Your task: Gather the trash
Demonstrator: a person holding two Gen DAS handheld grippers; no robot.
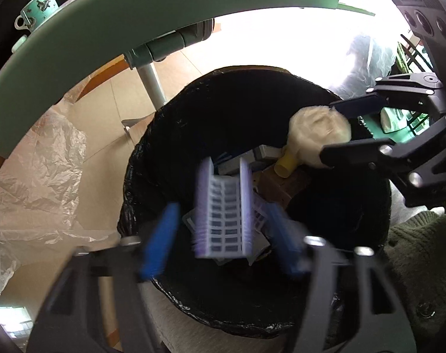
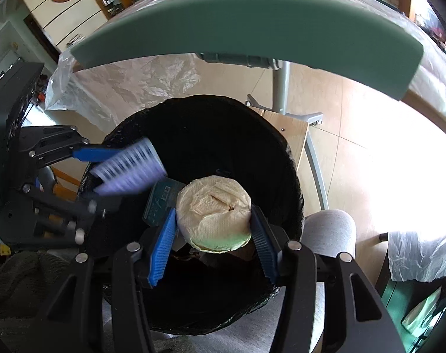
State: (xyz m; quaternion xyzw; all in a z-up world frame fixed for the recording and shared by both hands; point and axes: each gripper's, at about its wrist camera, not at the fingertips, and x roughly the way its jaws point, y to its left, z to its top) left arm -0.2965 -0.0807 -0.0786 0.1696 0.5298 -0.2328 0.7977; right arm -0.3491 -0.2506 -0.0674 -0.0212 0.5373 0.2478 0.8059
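Two grippers over the black-lined bin, trash between parted jaws

A green table edge [image 2: 252, 20] arcs over the black-lined bin [image 1: 223, 103], with crinkled clear plastic [image 1: 40, 170] beside it on the floor. The left gripper [image 1: 223, 232] stands parted with clear gaps around a blurred white slatted tray [image 1: 223, 206]. The right gripper [image 2: 214, 235] is also spread, its blue pads just beside a wadded paper ball [image 2: 214, 214]; contact unclear. Both items hang above boxes in the bin.
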